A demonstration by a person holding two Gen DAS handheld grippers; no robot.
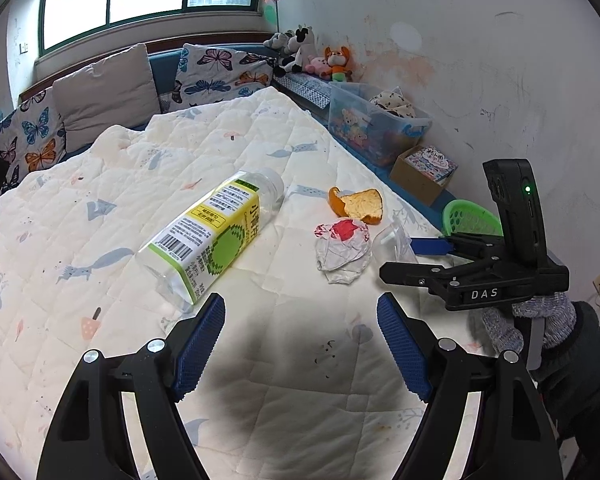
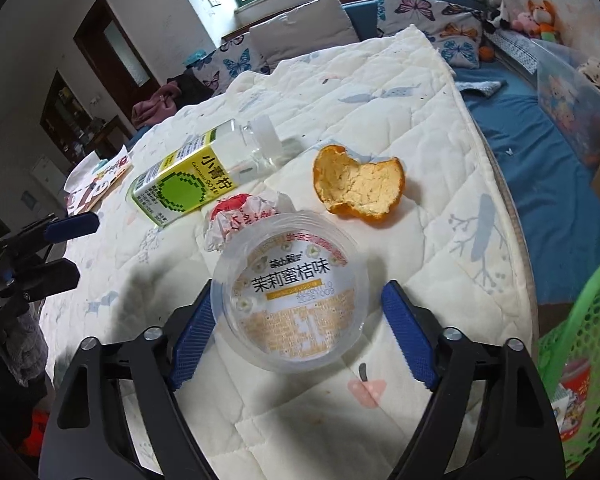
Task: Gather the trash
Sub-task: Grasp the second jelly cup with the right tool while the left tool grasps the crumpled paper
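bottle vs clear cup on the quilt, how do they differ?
The bottle lies on its side; the cup sits with its printed face up. The bottle is tall with a green-yellow label; the cup is round, labelled orange. The cup sits between the open right tool fingers; the bottle is untouched. Both are clear plastic.

right hand-held gripper (image 1: 428, 246) body, right of frame: "DAS" | clear cup (image 2: 290, 292) lid, centre: "茉莉蜜桔味" | bottle (image 2: 188, 178) label, left of centre: "小青柠" | barcode on bottle: digits unreadable

Black right gripper (image 1: 414, 245) marked "DAS", blue ribbed jaws, silver screws, green light; grey knit glove (image 1: 540, 320), dark sleeve
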